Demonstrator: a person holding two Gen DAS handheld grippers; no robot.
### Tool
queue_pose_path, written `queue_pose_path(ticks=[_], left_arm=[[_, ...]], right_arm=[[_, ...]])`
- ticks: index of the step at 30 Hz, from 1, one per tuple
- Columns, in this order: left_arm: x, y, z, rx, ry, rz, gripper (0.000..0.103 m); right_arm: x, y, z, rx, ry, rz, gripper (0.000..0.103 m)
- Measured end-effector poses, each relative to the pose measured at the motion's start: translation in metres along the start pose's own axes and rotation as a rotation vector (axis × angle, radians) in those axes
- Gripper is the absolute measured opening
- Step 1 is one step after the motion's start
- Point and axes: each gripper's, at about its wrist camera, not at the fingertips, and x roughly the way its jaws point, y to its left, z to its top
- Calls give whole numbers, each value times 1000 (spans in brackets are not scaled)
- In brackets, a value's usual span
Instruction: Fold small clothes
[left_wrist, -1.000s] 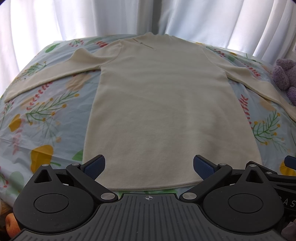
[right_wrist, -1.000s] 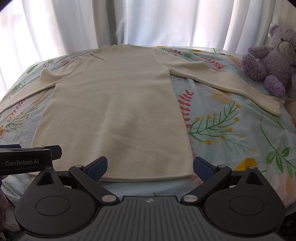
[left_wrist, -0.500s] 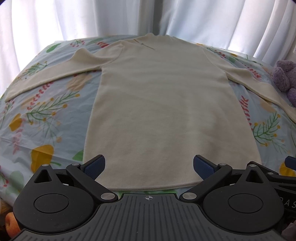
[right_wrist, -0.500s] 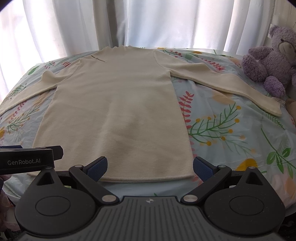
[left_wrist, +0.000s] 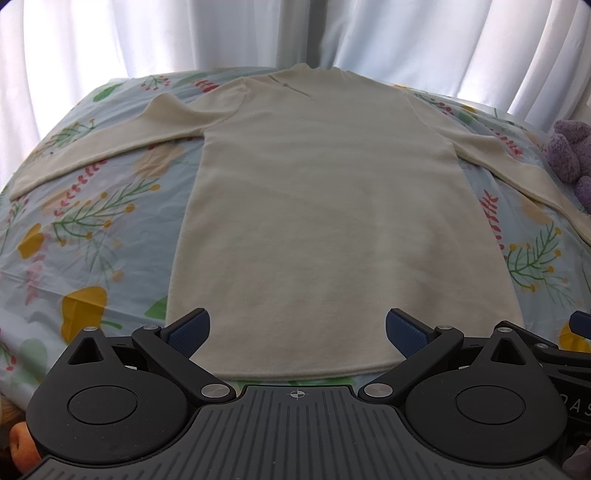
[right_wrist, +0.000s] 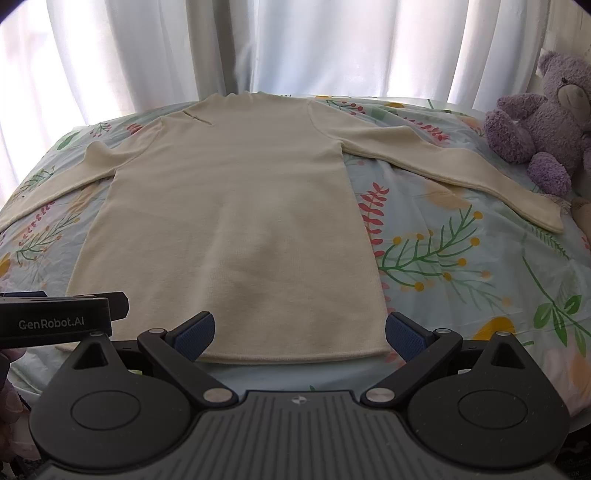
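A cream long-sleeved knit garment (left_wrist: 317, 206) lies flat on a floral bedsheet (left_wrist: 85, 229), collar far, hem near, both sleeves spread out to the sides. It also shows in the right wrist view (right_wrist: 236, 221). My left gripper (left_wrist: 297, 328) is open and empty, its blue pads (left_wrist: 186, 330) just above the hem. My right gripper (right_wrist: 299, 328) is open and empty over the hem's right part. The left gripper's body (right_wrist: 55, 319) shows at the left of the right wrist view.
A purple teddy bear (right_wrist: 543, 118) sits at the bed's right edge beside the right sleeve cuff (right_wrist: 546, 218). White curtains (right_wrist: 295, 48) hang behind the bed. The sheet (right_wrist: 461, 266) lies bare to the right of the garment.
Both views have tilted slightly, so the garment sits a little lower in frame. The garment itself has not moved and both grippers stay open.
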Motion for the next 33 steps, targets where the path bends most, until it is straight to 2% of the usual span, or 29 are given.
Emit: queue_pose_path(ticks=[33], left_arm=[[1,-3,3,-11,11,0,103]], right_arm=[[-3,0,1,0,-3,13,99]])
